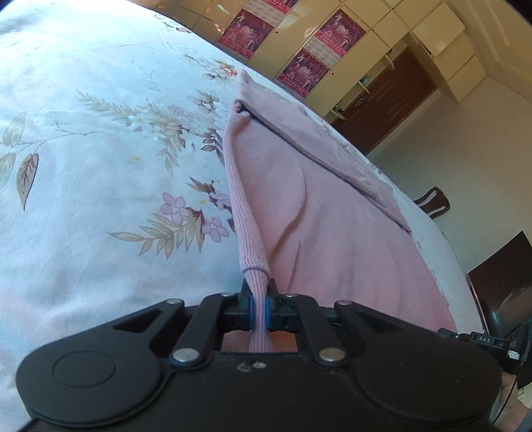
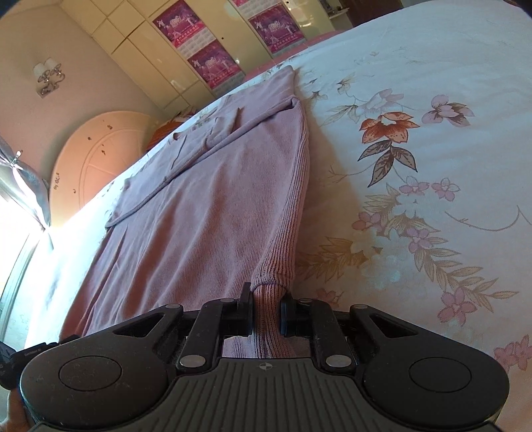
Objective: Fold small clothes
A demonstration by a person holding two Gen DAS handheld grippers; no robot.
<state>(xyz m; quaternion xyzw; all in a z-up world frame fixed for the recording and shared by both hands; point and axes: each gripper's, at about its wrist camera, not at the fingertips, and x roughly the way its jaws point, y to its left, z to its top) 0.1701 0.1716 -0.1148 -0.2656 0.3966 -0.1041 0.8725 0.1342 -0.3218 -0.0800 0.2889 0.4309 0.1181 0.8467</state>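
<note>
A pink knit garment (image 1: 299, 206) lies spread on a floral bedsheet (image 1: 99, 149), with a sleeve folded across its far part. My left gripper (image 1: 260, 292) is shut on the garment's ribbed hem, which bunches between the blue pads. In the right wrist view the same garment (image 2: 206, 206) stretches away from me over the sheet (image 2: 432, 166). My right gripper (image 2: 267, 299) is shut on another part of the ribbed hem, and the held corner is lifted a little off the bed.
The bed's edge runs behind the garment in both views. Beyond it stand cream cupboards with pink posters (image 1: 339, 31), a dark door (image 1: 382, 99) and a chair back (image 1: 432, 202). A rounded headboard (image 2: 99, 159) and a bright window (image 2: 20, 212) show at the left of the right wrist view.
</note>
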